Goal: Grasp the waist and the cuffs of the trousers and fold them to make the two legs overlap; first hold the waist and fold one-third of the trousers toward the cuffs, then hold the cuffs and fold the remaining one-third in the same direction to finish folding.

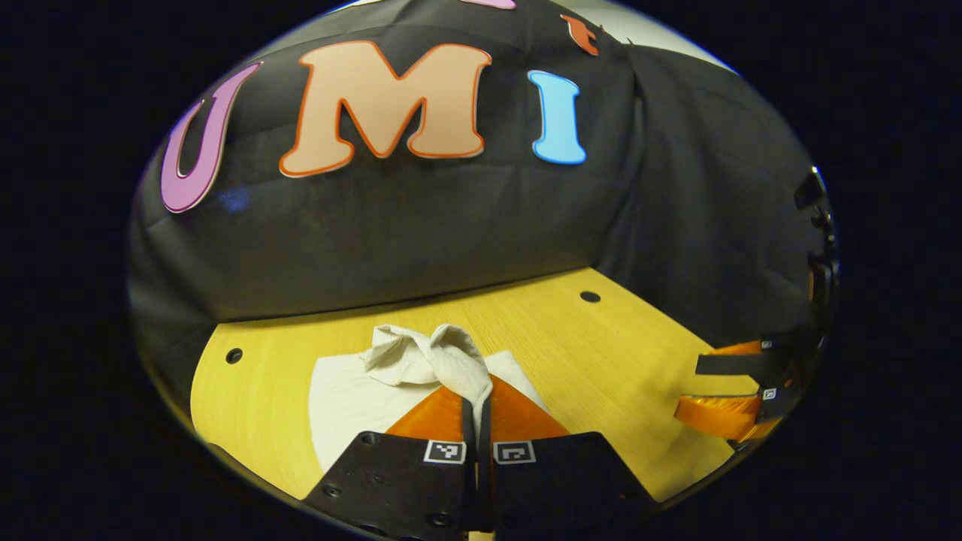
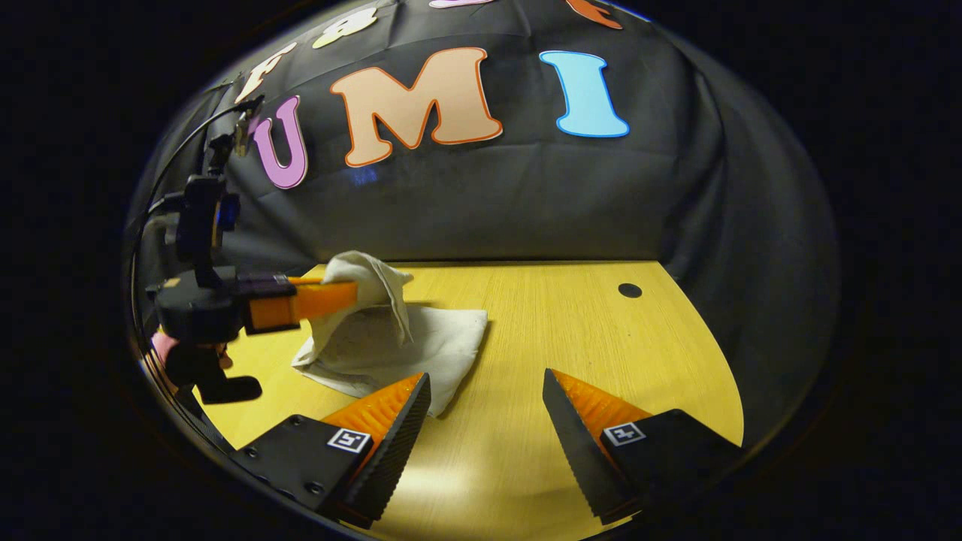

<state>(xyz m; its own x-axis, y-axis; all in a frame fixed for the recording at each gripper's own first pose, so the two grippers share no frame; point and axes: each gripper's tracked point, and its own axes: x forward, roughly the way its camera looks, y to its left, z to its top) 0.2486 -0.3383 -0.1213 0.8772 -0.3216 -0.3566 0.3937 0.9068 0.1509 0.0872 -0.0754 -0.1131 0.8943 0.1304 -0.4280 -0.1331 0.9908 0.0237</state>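
The pale yellow wood-grain table [image 2: 571, 338], round holes drilled in its top, spread beneath both sets of jaws. On it lay the cream, soft woven trousers [image 2: 443, 338], folded flat, just beyond the right gripper [image 2: 487, 398], whose ridged, wedge-shaped jaws stood wide apart and empty. The left gripper [image 1: 481, 409] had its jaws pressed together on a crumpled fold of cloth, lifted into a peak.

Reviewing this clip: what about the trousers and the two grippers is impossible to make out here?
- Which end the left gripper pinches, waist or cuff: the trousers are bunched at its fingertips in the left gripper view.
- Fold count: layers overlap; in the right gripper view the lifted flap hides what lies beneath.
- The trousers' near edge: the right gripper finger covers it in the right gripper view.
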